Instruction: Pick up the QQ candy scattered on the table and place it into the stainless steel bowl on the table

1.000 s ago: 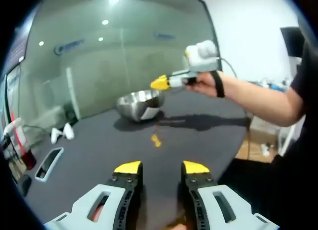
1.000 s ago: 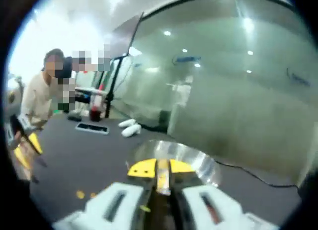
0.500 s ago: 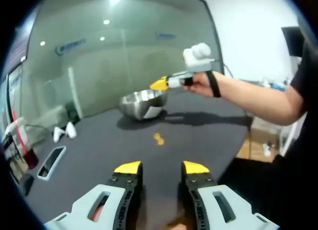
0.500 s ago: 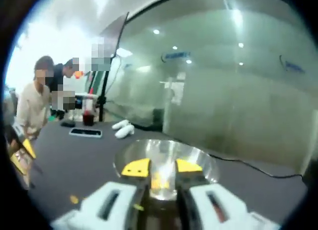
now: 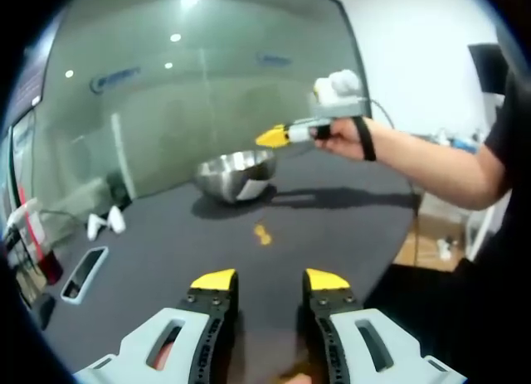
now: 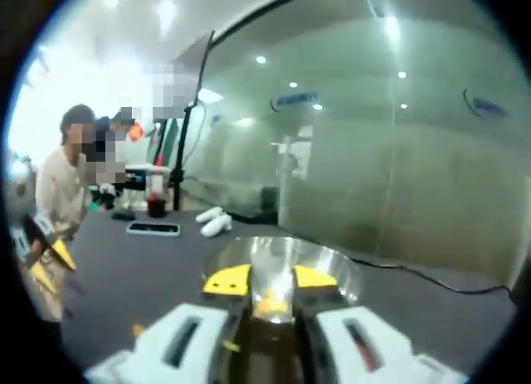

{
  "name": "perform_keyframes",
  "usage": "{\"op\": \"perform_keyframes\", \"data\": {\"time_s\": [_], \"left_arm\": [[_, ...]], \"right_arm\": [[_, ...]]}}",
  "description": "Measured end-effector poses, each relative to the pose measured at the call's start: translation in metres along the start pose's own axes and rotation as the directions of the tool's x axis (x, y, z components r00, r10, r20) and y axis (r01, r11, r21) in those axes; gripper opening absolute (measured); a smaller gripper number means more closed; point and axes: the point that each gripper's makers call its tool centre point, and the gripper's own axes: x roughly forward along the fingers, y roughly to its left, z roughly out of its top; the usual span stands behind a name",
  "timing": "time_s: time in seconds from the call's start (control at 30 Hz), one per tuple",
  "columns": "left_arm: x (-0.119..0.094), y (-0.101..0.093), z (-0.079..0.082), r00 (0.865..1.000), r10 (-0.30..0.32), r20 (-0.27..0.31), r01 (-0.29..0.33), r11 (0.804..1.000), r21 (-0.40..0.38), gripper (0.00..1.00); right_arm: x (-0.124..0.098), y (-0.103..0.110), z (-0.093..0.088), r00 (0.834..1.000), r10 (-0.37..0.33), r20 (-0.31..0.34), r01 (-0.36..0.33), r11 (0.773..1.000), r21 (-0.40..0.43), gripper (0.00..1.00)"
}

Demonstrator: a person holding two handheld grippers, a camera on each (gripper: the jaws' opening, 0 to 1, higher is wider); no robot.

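The right gripper (image 6: 270, 279) hangs over the stainless steel bowl (image 6: 332, 264), jaws spread; candy (image 6: 270, 303) lies in it. The left gripper (image 5: 270, 279) hovers with jaws parted above the table (image 5: 166, 260); one QQ candy (image 5: 262, 235) lies between it and the bowl.

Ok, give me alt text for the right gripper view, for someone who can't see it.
The right tool, jaws open, hangs above a stainless steel bowl with a yellow candy inside, on a dark table. Behind are a glass wall, a phone and people at far left.
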Motion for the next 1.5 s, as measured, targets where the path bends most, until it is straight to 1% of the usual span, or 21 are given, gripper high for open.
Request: {"op": "perform_keyframes", "data": {"time_s": [0.13,0.27,0.33,0.4,0.47,0.53,0.6,0.77,0.9,0.97,1.03,1.17,1.2,1.27,1.33,1.47,1.5], "left_arm": [[0.0,0.0,-0.001,1.0,0.0,-0.003,0.0,1.0,0.001,0.33],[0.001,0.001,-0.001,1.0,-0.003,-0.001,0.003,1.0,0.001,0.33],[0.001,0.001,-0.001,1.0,-0.003,-0.002,0.003,1.0,0.001,0.33],[0.001,0.001,-0.001,1.0,-0.004,-0.001,0.004,1.0,0.002,0.33],[0.001,0.001,-0.001,1.0,-0.005,-0.001,0.005,1.0,0.001,0.33],[0.002,0.001,-0.002,1.0,-0.007,-0.005,0.007,1.0,0.003,0.33],[0.004,0.0,-0.002,1.0,-0.009,-0.007,0.009,1.0,0.004,0.33],[0.005,-0.004,0.0,1.0,-0.018,-0.004,0.018,1.0,0.013,0.33],[0.004,-0.003,0.001,1.0,-0.013,-0.003,0.013,1.0,0.013,0.33],[0.003,-0.002,0.0,1.0,-0.011,-0.004,0.011,1.0,0.011,0.33],[0.002,-0.002,0.0,1.0,-0.009,-0.004,0.009,1.0,0.013,0.33],[0.004,-0.003,-0.002,1.0,-0.012,-0.011,0.012,1.0,0.012,0.33],[0.004,-0.003,-0.002,1.0,-0.012,-0.01,0.012,1.0,0.012,0.33],[0.004,-0.003,0.0,1.0,-0.013,-0.003,0.014,1.0,0.011,0.33],[0.004,-0.004,0.002,1.0,-0.015,0.001,0.015,1.0,0.013,0.33],[0.003,-0.003,0.001,1.0,-0.012,0.0,0.012,1.0,0.012,0.33],[0.002,-0.002,0.0,1.0,-0.01,-0.002,0.01,1.0,0.01,0.33]], "right_arm": [[-0.016,0.004,-0.004,0.999,0.032,0.014,-0.032,0.999,0.028,0.19],[-0.033,0.01,-0.015,0.997,0.071,0.009,-0.071,0.997,0.031,0.19],[-0.046,0.016,-0.024,0.995,0.104,0.0,-0.104,0.994,0.026,0.19],[-0.056,0.024,-0.033,0.988,0.152,-0.01,-0.151,0.988,0.024,0.19],[-0.064,0.027,-0.044,0.985,0.172,-0.025,-0.172,0.985,0.012,0.19],[-0.068,0.028,-0.054,0.982,0.185,-0.047,-0.184,0.983,0.007,0.19],[-0.07,0.029,-0.06,0.98,0.189,-0.058,-0.188,0.982,0.013,0.19],[-0.067,0.032,-0.065,0.976,0.208,-0.058,-0.207,0.978,0.025,0.19],[-0.062,0.043,-0.069,0.969,0.239,-0.069,-0.238,0.971,0.017,0.19],[-0.06,0.054,-0.071,0.957,0.279,-0.079,-0.279,0.96,0.011,0.19],[-0.057,0.069,-0.075,0.94,0.328,-0.097,-0.328,0.945,0.008,0.19],[-0.048,0.094,-0.083,0.913,0.385,-0.134,-0.388,0.922,0.009,0.19],[-0.045,0.099,-0.083,0.91,0.393,-0.136,-0.395,0.919,0.009,0.19],[-0.037,0.113,-0.086,0.891,0.43,-0.149,-0.434,0.901,0.002,0.19],[-0.028,0.121,-0.089,0.879,0.451,-0.154,-0.454,0.891,0.015,0.19],[-0.016,0.13,-0.096,0.869,0.461,-0.183,-0.464,0.885,0.028,0.18],[-0.014,0.133,-0.096,0.863,0.47,-0.185,-0.473,0.881,0.033,0.18]]}}
